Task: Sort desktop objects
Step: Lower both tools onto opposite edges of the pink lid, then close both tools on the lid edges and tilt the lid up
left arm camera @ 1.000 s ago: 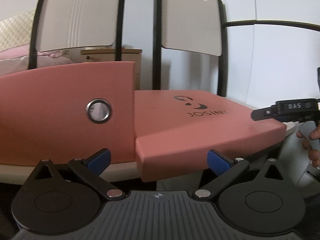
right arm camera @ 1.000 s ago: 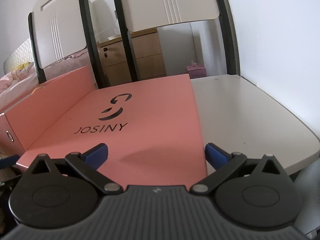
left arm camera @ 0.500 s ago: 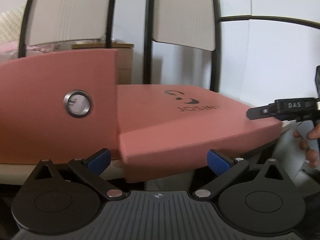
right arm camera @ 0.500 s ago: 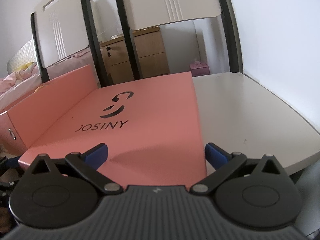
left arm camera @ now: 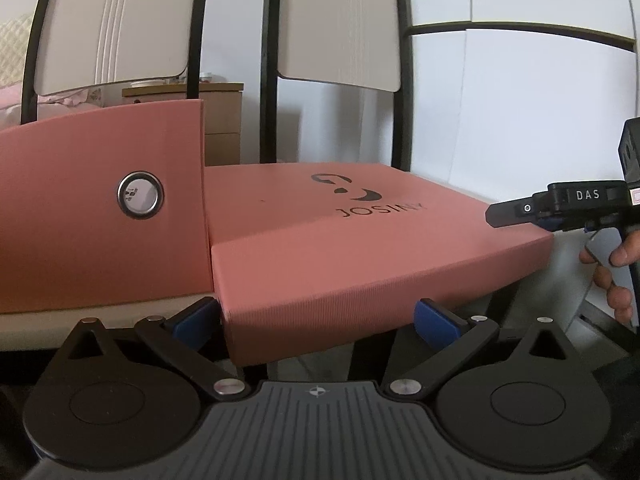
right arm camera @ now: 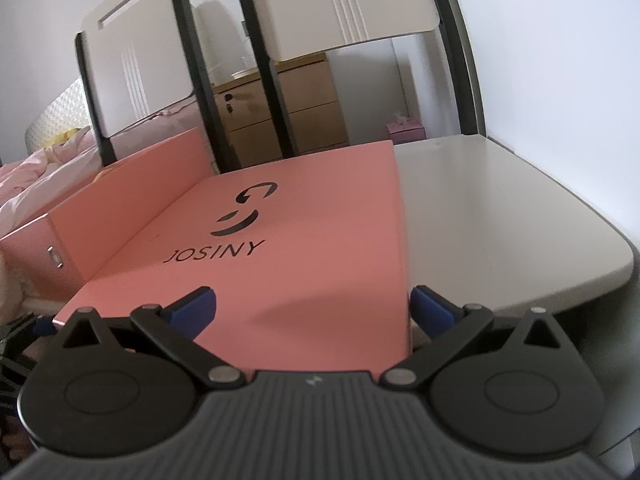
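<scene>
Both tongs are standing spread wide at the near edge of a white desk (right arm camera: 500, 208), and neither is pinching anything. The left tongs (left arm camera: 316, 316) are facing the near side wall of a flat pink lid (left arm camera: 360, 240) printed JOSINY, the blue pads flanking that wall without pressing it. The right tongs (right arm camera: 312, 304) are hovering just above the same lid (right arm camera: 304, 256), the right pad level with its right edge.

Change over the last second: the left view has been swinging, the lid corner first sliding leftward, now sitting lower and more central between the fingers; the right tongs are barely drifting, tilting slightly downward. This reads as an alignment on the lid, so the sorting is judged to be at its approach stage, with no grasp yet made.

View differences: the left camera alone is showing the upright face of a taller pink box (left arm camera: 100, 208), just left of the lid, with its round metal grommet (left arm camera: 140, 194), and the right tongs (left arm camera: 520, 212) entering from the right with a hand (left arm camera: 616, 272) on the handle. The right camera alone is showing the lid's full top, the bare desk to its right, and a wooden cabinet (right arm camera: 288, 116) beyond.
</scene>
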Action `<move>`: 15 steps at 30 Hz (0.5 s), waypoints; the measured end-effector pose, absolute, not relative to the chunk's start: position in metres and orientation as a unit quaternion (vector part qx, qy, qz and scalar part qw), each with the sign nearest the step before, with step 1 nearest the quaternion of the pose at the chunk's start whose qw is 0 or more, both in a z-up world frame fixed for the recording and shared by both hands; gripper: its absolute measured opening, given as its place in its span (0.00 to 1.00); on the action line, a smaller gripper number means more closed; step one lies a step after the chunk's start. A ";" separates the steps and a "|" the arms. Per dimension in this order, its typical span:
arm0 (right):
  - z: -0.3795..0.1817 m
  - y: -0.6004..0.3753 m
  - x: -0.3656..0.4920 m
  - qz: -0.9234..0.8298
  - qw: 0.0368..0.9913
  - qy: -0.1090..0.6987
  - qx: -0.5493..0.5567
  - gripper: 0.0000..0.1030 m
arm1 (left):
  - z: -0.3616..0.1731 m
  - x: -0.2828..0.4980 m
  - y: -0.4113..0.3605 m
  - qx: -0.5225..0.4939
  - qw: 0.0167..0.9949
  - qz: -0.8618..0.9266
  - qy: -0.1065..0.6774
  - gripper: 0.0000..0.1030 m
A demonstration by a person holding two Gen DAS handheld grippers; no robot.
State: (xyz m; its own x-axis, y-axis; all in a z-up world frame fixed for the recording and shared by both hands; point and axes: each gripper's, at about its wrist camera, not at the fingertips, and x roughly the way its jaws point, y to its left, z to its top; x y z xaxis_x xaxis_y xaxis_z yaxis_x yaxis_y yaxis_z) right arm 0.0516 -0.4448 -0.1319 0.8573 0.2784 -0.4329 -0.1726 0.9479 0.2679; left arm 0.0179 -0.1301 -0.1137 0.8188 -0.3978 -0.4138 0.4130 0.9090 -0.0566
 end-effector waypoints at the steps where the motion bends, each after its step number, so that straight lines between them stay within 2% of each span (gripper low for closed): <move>1: -0.132 -0.445 0.047 0.121 0.957 0.239 0.110 1.00 | -0.113 0.015 -0.130 0.017 0.953 -0.213 0.214 1.00; 15: -0.136 -0.451 0.012 0.156 0.955 0.233 0.098 1.00 | -0.113 0.005 -0.129 0.019 0.952 -0.211 0.221 1.00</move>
State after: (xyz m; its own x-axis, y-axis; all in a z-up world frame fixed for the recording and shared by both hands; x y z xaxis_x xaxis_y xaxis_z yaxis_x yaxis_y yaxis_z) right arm 0.0122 -0.4505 -0.1362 0.8431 0.3428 -0.4144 -0.2518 0.9324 0.2592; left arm 0.0046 -0.1287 -0.1130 0.8134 -0.3938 -0.4282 0.4104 0.9101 -0.0576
